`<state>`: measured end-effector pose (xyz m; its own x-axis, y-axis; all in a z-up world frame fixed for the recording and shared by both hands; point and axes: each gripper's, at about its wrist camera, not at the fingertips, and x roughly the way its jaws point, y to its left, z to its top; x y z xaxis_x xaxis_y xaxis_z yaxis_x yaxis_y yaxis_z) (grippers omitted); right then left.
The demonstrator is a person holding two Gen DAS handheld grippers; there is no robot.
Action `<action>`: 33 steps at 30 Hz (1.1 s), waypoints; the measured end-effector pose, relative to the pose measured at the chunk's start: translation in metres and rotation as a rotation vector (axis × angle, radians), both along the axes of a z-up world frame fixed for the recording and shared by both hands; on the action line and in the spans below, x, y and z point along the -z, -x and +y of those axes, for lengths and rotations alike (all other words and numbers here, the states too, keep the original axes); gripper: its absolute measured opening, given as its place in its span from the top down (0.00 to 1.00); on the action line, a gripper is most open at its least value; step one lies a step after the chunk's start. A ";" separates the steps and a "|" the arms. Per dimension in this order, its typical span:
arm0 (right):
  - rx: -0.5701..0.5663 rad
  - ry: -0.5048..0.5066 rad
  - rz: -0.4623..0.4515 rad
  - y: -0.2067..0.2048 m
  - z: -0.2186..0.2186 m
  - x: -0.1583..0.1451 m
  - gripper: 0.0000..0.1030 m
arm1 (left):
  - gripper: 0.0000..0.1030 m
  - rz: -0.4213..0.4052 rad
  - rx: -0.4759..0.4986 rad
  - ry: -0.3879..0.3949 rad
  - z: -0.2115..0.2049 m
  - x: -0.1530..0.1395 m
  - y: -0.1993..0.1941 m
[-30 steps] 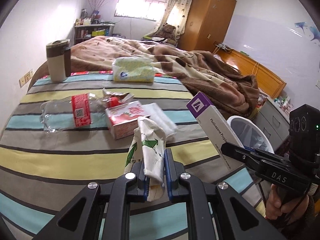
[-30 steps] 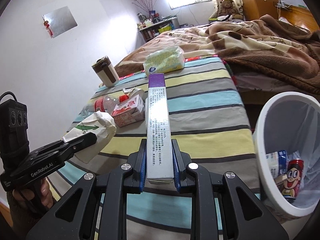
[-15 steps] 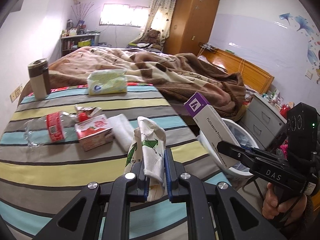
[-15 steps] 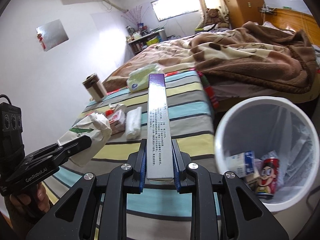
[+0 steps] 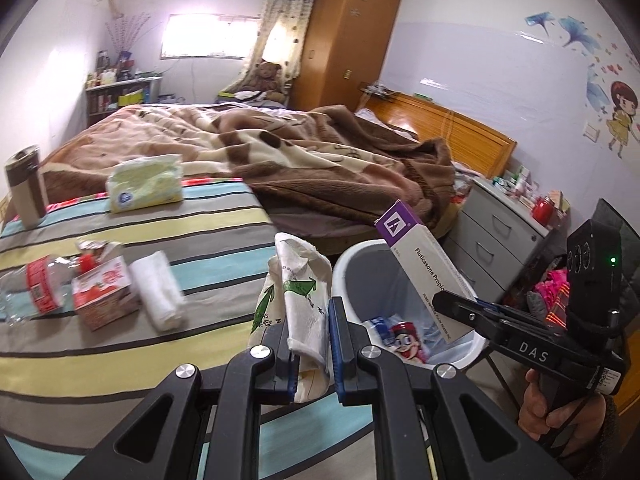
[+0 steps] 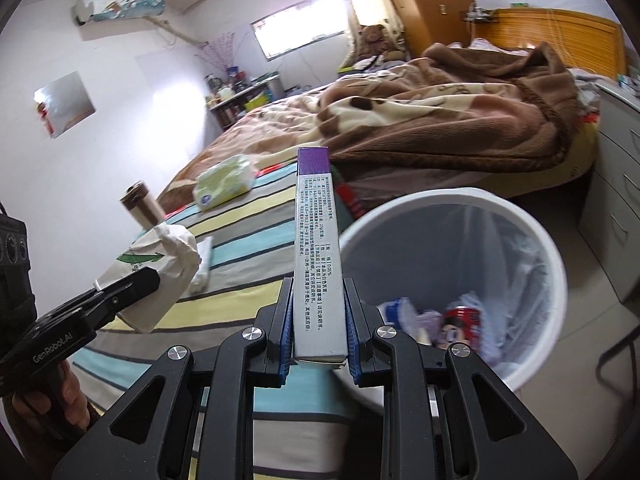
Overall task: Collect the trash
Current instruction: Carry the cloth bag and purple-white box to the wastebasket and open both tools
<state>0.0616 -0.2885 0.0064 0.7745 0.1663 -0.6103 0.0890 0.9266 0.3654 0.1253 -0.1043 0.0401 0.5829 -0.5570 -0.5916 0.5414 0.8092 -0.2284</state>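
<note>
Left wrist: striped bedspread; bin beside | jaws clamped: crumpled wrapper, long box

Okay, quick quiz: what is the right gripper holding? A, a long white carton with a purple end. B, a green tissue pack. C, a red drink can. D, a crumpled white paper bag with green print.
A: the right gripper is shut on the long white carton with a purple end, beside the white trash bin.
</note>
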 end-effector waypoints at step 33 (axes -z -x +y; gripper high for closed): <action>0.164 0.084 0.177 -0.008 -0.064 0.036 0.78 | 0.87 0.068 0.174 -0.077 -0.142 0.038 -0.023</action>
<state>0.0699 -0.3525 -0.0295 0.6665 -0.0096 -0.7454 0.2966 0.9208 0.2534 0.1480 -0.2461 0.0024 0.4386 -0.5975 -0.6713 0.6601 0.7211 -0.2106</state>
